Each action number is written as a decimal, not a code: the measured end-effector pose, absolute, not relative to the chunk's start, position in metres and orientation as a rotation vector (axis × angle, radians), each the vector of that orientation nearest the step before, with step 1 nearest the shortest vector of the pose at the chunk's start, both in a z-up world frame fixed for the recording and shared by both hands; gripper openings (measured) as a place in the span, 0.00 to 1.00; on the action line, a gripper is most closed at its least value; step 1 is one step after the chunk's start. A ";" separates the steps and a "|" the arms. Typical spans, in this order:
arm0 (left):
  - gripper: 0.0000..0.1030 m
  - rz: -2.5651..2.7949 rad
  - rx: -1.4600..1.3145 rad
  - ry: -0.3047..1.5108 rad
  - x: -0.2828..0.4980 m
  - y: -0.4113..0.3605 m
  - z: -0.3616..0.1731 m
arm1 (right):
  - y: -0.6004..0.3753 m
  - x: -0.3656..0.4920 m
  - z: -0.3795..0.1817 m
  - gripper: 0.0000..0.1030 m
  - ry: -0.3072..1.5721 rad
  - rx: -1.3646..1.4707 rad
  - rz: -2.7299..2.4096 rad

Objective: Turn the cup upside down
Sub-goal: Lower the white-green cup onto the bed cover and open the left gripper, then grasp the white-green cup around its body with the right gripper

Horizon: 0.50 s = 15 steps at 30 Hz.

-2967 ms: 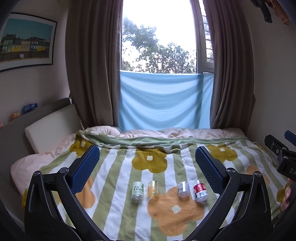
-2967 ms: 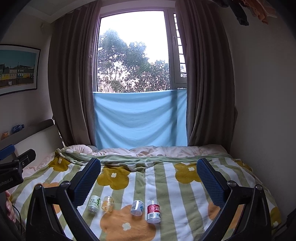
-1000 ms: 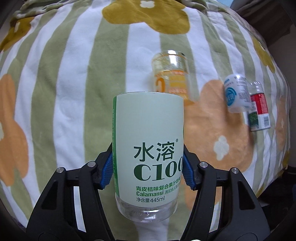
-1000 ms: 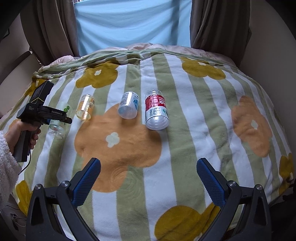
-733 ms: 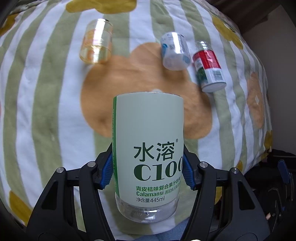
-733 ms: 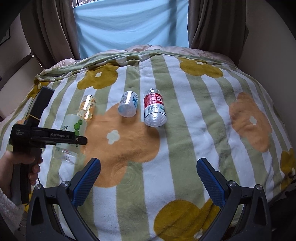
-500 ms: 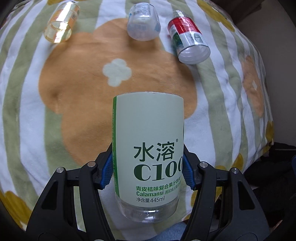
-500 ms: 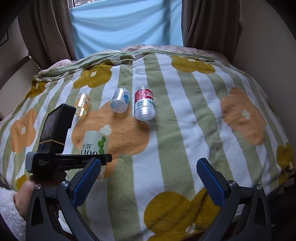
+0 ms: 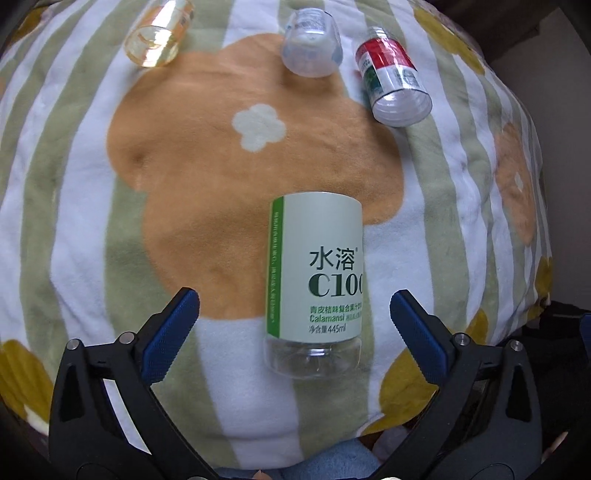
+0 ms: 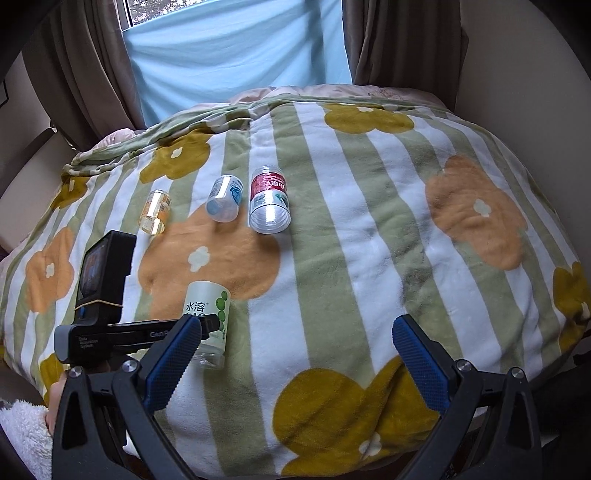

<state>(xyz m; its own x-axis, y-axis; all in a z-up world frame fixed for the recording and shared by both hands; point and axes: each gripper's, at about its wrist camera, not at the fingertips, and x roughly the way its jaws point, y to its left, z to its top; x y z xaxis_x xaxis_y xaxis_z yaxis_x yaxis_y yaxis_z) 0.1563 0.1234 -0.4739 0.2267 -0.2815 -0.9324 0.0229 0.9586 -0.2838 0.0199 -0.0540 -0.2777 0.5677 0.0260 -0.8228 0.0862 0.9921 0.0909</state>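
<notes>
The pale green C100 cup (image 9: pixel 316 284), a cut bottle with a clear base, rests on the striped flower blanket (image 9: pixel 74 192) near its front edge, clear base towards me. My left gripper (image 9: pixel 295 314) is open, its blue pads on either side of the cup and apart from it. In the right wrist view the same cup (image 10: pixel 208 317) sits at the lower left, partly behind the left gripper's body (image 10: pixel 110 295). My right gripper (image 10: pixel 297 345) is open and empty above the blanket's front.
Three other cut-bottle cups lie on their sides farther back: an amber one (image 9: pixel 159 33), a clear blue-labelled one (image 9: pixel 310 46) and a red-labelled one (image 9: pixel 393 85). They also show in the right wrist view (image 10: pixel 155 212). Curtains and a blue cloth (image 10: pixel 236 44) hang behind the bed.
My left gripper carried the C100 cup from the back row to the front of the blanket, then opened and let it go. The right gripper stayed open.
</notes>
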 end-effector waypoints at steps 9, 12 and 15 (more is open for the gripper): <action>1.00 -0.047 -0.242 1.249 0.125 0.220 -0.406 | -0.013 0.081 -0.331 1.00 1.250 0.201 0.116; 1.00 0.010 -0.253 1.218 0.118 0.249 -0.395 | 0.002 0.106 -0.363 1.00 1.314 0.291 0.148; 1.00 0.069 -0.288 1.215 0.113 0.274 -0.398 | 0.024 0.128 -0.398 0.91 1.405 0.288 0.171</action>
